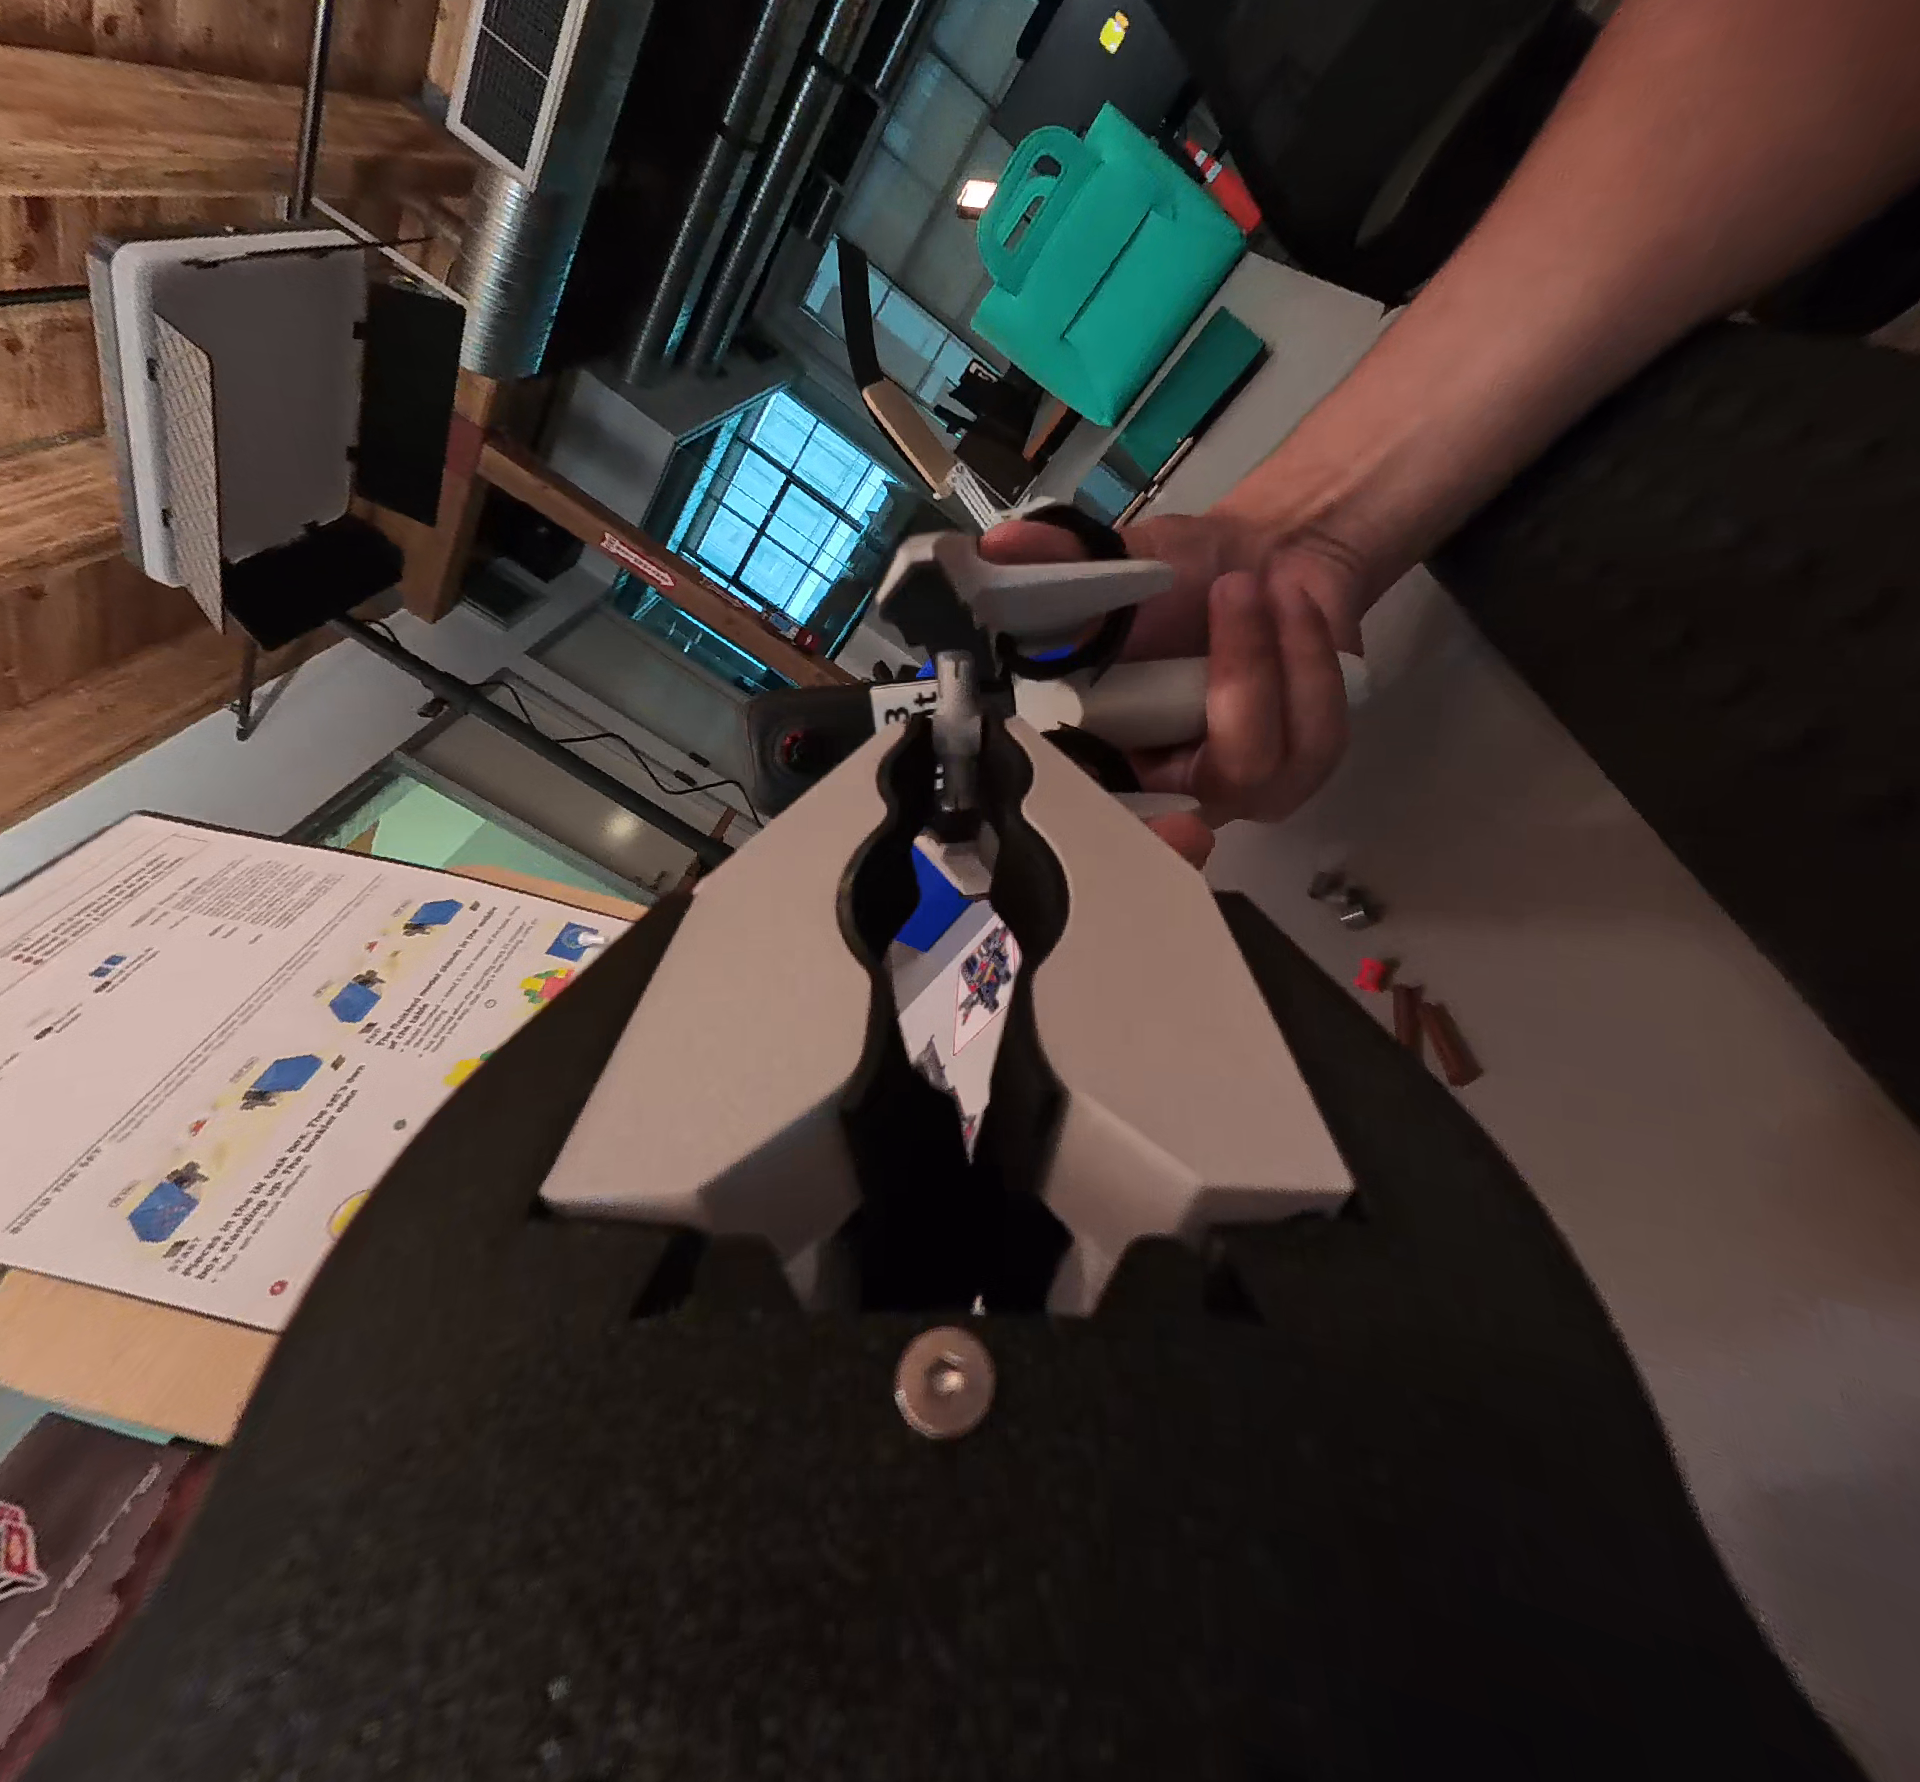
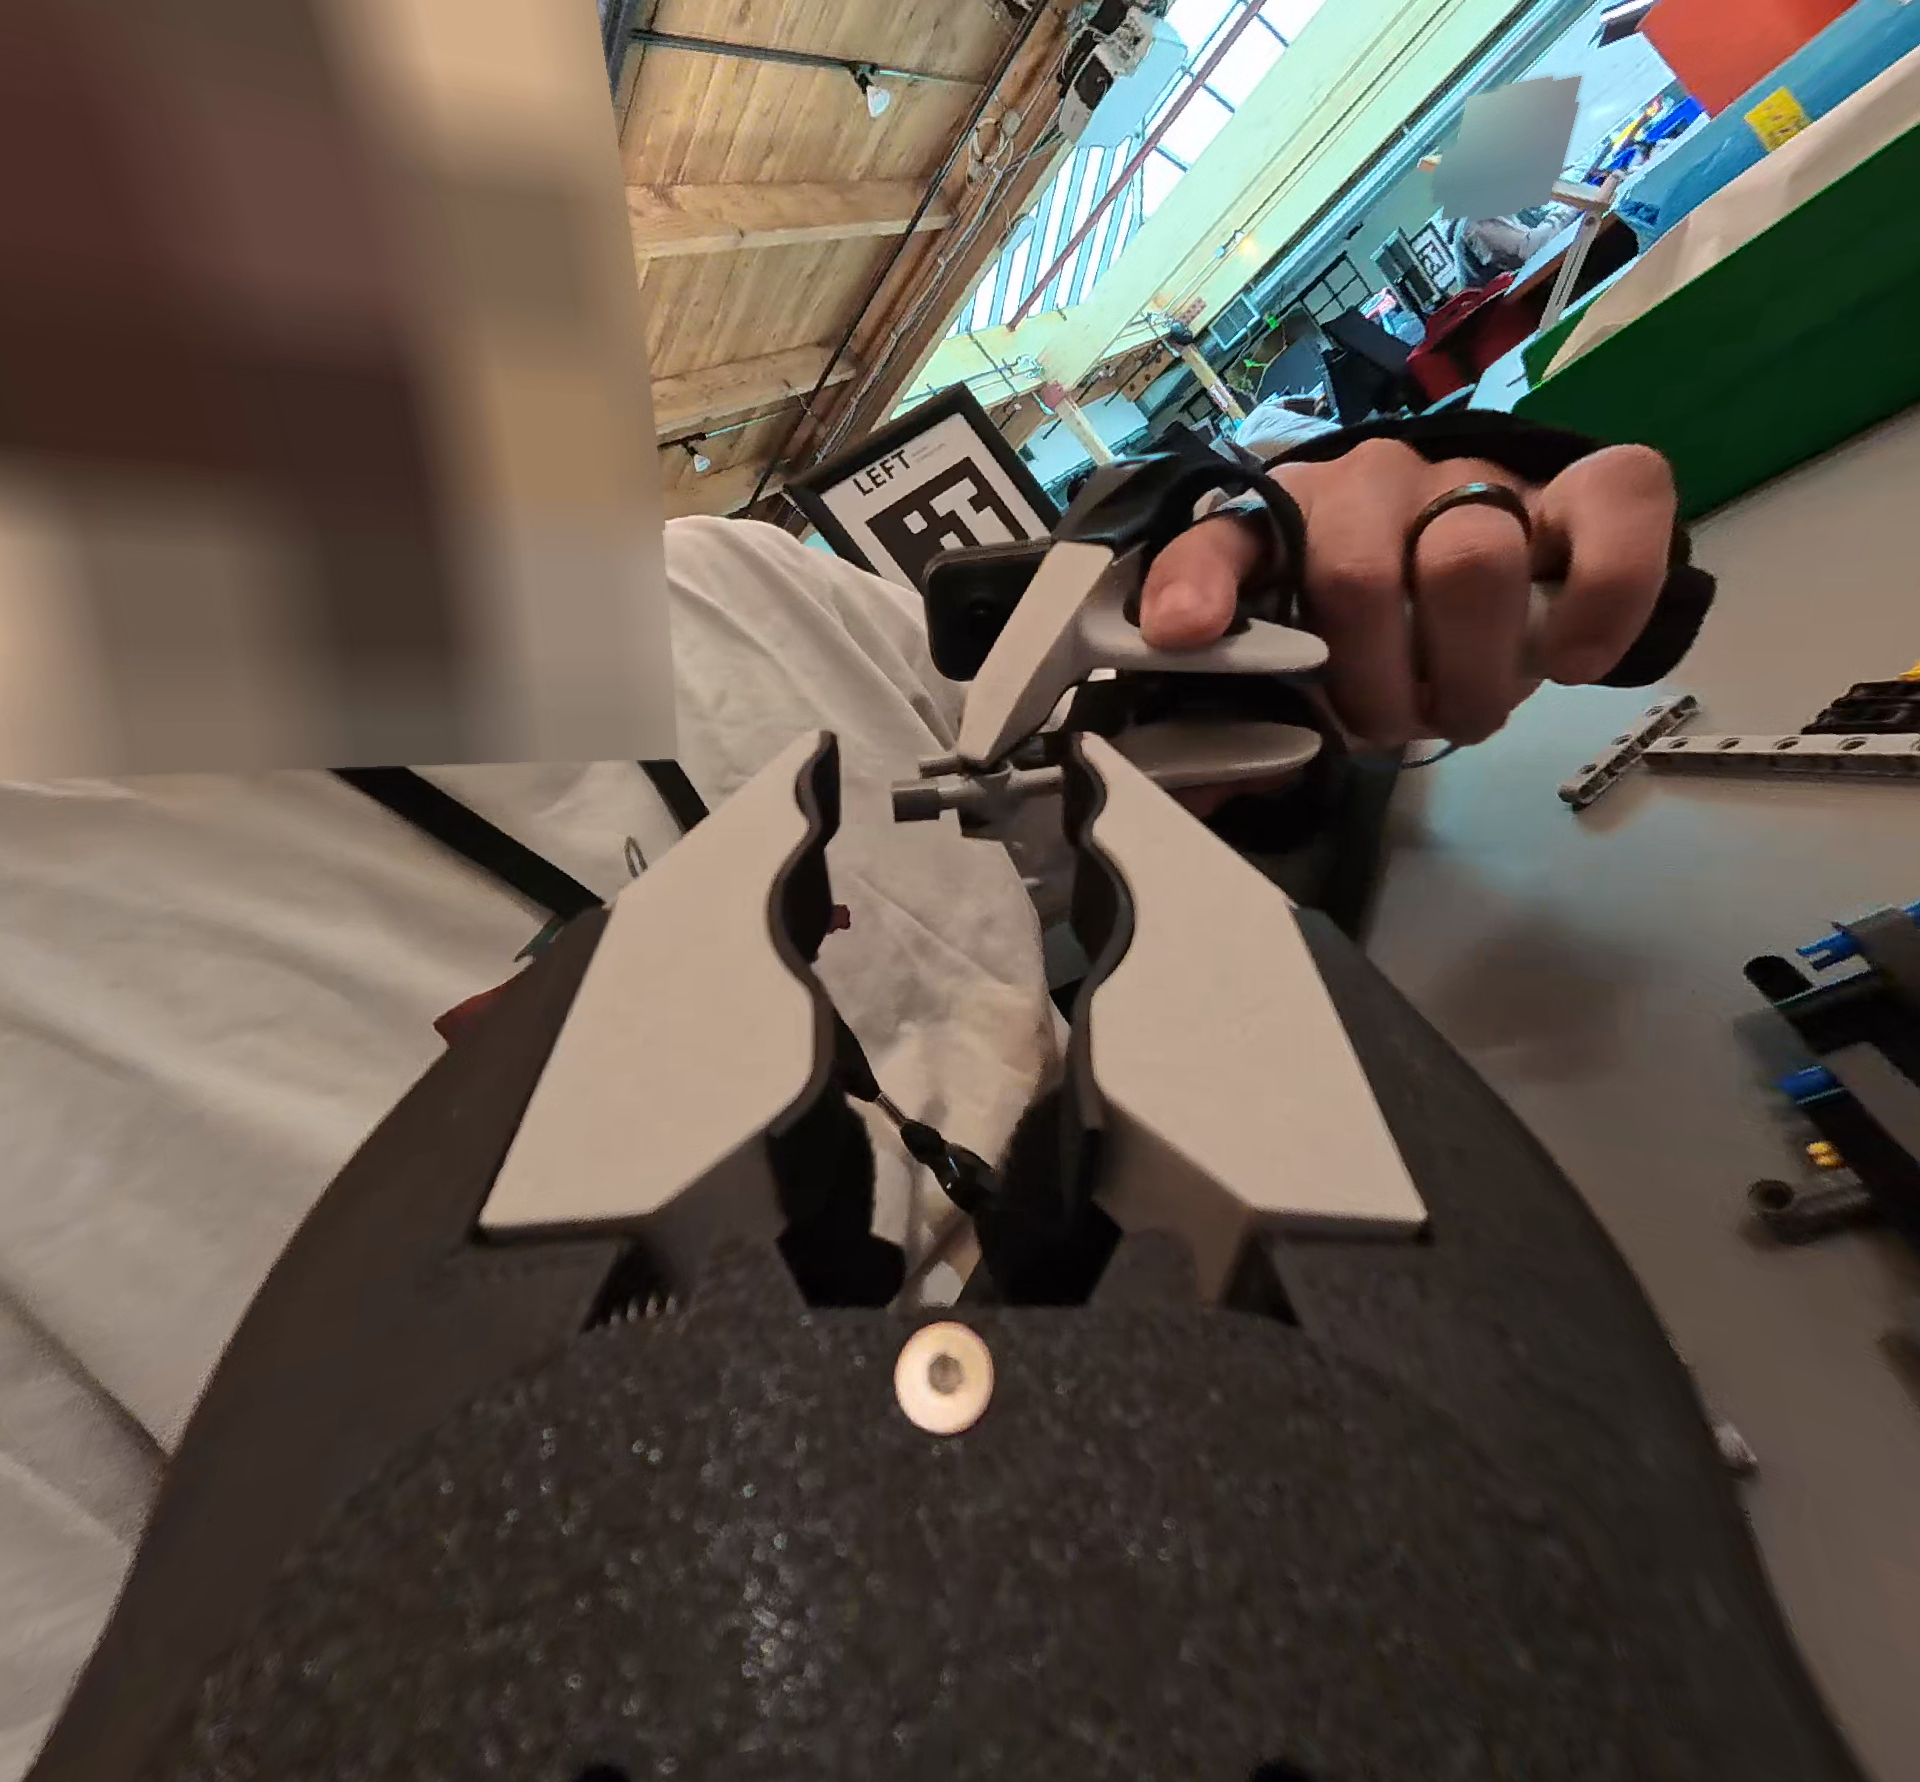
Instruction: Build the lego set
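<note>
Grey lego axle piece (image 2: 951, 790) pinched in left tongs (image 1: 961, 745), right tongs (image 2: 951, 776) apart.

Left tool (image 2: 971, 764) pinches grey pin piece (image 2: 951, 790) between open right tool (image 2: 951, 797).

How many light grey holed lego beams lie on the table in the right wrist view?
2: a short light grey holed beam lying aslant on the grey table, and a longer one just right of it. Others may be out of view.

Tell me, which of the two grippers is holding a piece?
The left gripper: it pinches a small grey piece; the right gripper stands open, empty.
</note>
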Demonstrator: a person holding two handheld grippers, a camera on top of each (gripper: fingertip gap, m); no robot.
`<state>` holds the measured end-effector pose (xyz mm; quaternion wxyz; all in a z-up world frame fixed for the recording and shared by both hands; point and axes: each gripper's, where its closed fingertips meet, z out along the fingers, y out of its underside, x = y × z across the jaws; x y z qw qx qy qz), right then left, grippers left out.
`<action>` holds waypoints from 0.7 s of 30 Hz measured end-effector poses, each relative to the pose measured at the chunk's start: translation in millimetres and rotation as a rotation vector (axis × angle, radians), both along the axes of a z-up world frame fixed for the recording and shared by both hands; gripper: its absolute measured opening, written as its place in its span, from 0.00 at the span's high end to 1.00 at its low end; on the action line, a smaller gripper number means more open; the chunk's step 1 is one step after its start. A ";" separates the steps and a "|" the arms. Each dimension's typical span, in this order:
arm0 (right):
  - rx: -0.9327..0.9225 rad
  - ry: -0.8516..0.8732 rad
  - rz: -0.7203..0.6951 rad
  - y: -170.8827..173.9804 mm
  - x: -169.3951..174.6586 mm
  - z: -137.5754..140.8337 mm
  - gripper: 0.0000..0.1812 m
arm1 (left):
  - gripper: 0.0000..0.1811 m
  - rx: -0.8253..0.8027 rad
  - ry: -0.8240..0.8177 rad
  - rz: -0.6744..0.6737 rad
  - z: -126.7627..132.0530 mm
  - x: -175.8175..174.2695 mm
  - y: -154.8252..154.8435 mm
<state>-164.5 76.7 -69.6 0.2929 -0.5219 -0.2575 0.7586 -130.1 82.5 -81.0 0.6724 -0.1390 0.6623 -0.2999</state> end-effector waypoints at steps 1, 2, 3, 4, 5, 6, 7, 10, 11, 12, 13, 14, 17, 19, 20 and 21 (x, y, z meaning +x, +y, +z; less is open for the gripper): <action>-0.008 0.006 -0.006 1.5 1.8 0.2 0.79 | 0.97 -0.008 0.007 -0.005 0.3 -0.6 -0.9; -0.014 0.008 -0.013 3.0 3.3 -0.1 0.80 | 0.97 -0.012 0.007 -0.002 1.3 -1.5 -0.6; -0.015 0.007 -0.024 4.5 4.2 -0.6 0.82 | 0.97 -0.008 -0.001 0.003 2.3 -2.4 -0.5; -0.012 0.002 -0.030 4.9 3.9 -1.5 0.84 | 0.97 -0.007 0.000 -0.001 2.0 -3.0 -1.4; -0.009 0.002 -0.025 3.7 3.7 -1.6 0.84 | 0.96 -0.012 0.001 -0.006 2.2 -3.8 -2.7; -0.011 0.006 -0.024 3.5 3.9 -1.1 0.84 | 0.97 -0.010 -0.002 -0.003 2.7 -4.1 -3.2; -0.013 0.012 -0.023 3.3 3.9 -0.6 0.84 | 0.97 -0.005 -0.006 -0.003 3.5 -4.5 -3.7; -0.008 0.013 -0.038 4.7 3.7 0.0 0.84 | 0.97 -0.016 -0.002 -0.002 5.0 -5.6 -2.7; -0.004 0.012 -0.035 4.4 3.6 0.0 0.84 | 0.96 -0.015 -0.002 -0.002 5.3 -5.6 -3.0; 0.009 0.008 -0.041 4.3 3.8 0.1 0.84 | 0.97 -0.015 -0.004 0.004 5.5 -5.4 -3.2; 0.028 -0.002 -0.058 5.0 3.7 -0.4 0.87 | 0.96 -0.010 0.000 0.007 5.5 -4.4 -4.1; 0.049 -0.016 -0.065 4.3 3.5 -2.1 0.87 | 0.97 -0.012 -0.005 0.005 4.9 -4.6 -5.1; 0.068 -0.024 -0.084 5.5 4.1 -2.1 0.87 | 0.96 -0.009 -0.005 0.018 4.8 -5.4 -4.4; 0.043 -0.013 -0.074 6.3 4.1 -1.5 0.87 | 0.96 -0.005 -0.006 0.024 4.8 -5.3 -3.8; 0.040 -0.008 -0.074 6.9 4.1 -1.0 0.87 | 0.96 -0.005 -0.006 0.027 4.9 -5.2 -3.2; 0.043 -0.004 -0.084 8.3 4.4 -0.8 0.87 | 0.96 -0.020 0.003 0.030 4.6 -5.0 -1.8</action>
